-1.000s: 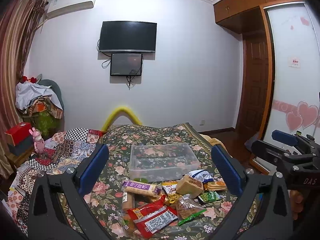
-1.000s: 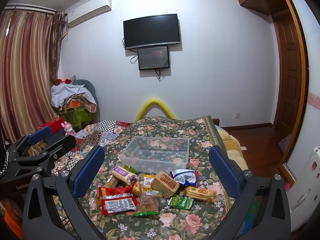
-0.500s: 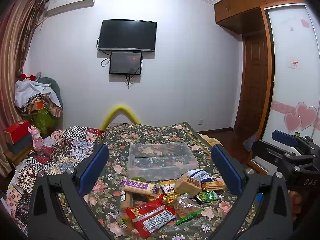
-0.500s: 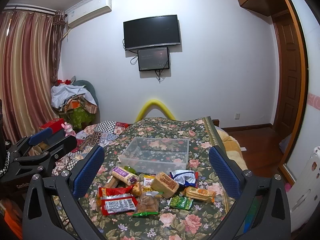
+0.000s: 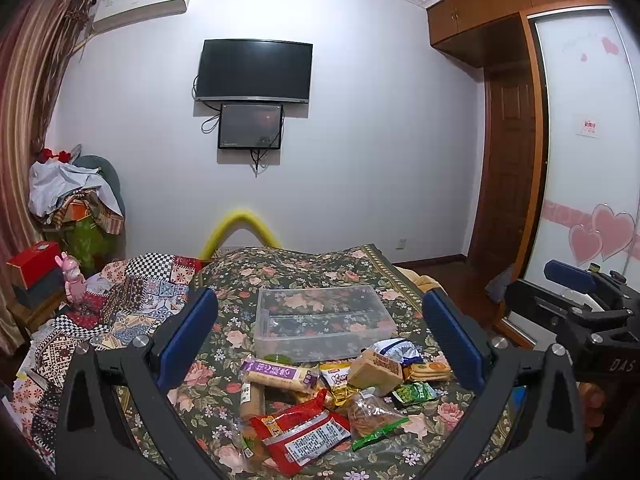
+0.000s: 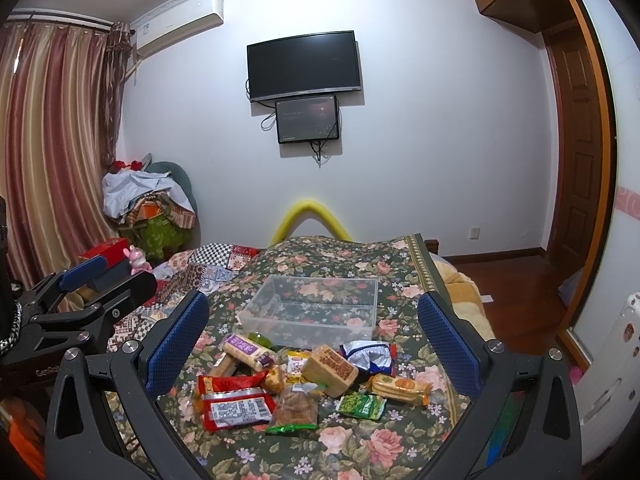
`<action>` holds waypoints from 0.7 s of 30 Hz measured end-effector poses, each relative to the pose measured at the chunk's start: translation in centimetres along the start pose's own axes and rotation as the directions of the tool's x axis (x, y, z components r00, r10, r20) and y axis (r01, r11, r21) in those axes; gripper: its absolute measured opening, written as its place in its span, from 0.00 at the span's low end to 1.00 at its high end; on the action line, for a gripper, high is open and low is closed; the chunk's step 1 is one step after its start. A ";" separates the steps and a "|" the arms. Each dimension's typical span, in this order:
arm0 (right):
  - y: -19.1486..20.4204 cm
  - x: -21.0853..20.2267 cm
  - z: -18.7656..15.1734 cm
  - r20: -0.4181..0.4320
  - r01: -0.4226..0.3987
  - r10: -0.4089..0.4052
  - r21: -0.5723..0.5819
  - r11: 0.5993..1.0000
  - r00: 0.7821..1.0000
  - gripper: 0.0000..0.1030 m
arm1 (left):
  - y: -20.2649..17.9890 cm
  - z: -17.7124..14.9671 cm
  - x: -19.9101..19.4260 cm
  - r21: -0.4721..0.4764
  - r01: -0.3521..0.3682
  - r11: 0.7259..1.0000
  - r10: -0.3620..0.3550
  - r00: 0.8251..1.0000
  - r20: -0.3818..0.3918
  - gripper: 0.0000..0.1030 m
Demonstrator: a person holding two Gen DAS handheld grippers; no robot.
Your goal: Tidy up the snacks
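A pile of snack packets lies on a floral bedspread (image 5: 304, 268) in front of an empty clear plastic bin (image 5: 320, 322) (image 6: 316, 312). The pile includes a red packet (image 5: 304, 438) (image 6: 232, 402), a purple-labelled bar (image 5: 276, 374) (image 6: 244, 350), a brown block (image 5: 374, 368) (image 6: 330, 370) and a small green packet (image 5: 414, 392) (image 6: 362, 406). My left gripper (image 5: 320, 340) is open and empty, held above the pile. My right gripper (image 6: 312, 344) is open and empty too, also above the pile. Each gripper shows at the edge of the other's view.
A patchwork quilt (image 5: 132, 300) covers the bed's left side. A wardrobe with a sliding door (image 5: 580, 160) stands to the right, with wooden floor (image 6: 512, 280) beside the bed. A chair heaped with clothes (image 6: 152, 204) and curtains (image 6: 48, 140) stand at the left.
Both grippers stay open and empty. The left wrist view has shifted slightly, so the scene sits a little higher; the right view is almost unchanged.
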State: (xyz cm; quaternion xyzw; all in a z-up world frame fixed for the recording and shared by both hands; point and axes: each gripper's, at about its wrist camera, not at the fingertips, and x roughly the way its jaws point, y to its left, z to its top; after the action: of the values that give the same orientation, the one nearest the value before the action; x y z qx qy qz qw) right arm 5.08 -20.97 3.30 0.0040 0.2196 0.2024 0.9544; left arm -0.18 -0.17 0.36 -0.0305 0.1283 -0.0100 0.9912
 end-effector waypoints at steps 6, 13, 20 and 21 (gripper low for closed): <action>0.1 0.0 -0.1 -0.002 0.001 -0.001 0.000 1.000 1.000 1.00 | -0.2 0.1 0.1 0.009 0.001 1.000 -0.001 1.000 0.001 1.00; -0.2 0.6 -0.4 -0.019 -0.009 0.009 0.011 1.000 1.000 1.00 | -0.3 -0.1 0.4 0.030 0.007 1.000 -0.007 1.000 0.006 1.00; -1.2 2.1 -1.4 -0.072 -0.020 0.023 0.043 0.999 0.997 0.98 | 0.3 -0.8 1.3 0.040 -0.005 0.999 0.005 1.000 -0.008 0.97; -1.4 2.5 -1.7 -0.087 -0.018 0.022 0.044 0.999 0.996 0.95 | 0.3 -0.9 1.5 0.042 -0.009 0.999 0.010 1.000 -0.016 0.93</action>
State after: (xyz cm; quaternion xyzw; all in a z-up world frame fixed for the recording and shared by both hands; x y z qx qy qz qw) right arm 6.90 -21.39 0.59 0.0177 0.2656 0.2072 0.9414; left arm 1.07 0.07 -0.96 -0.0093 0.1363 -0.0083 0.9906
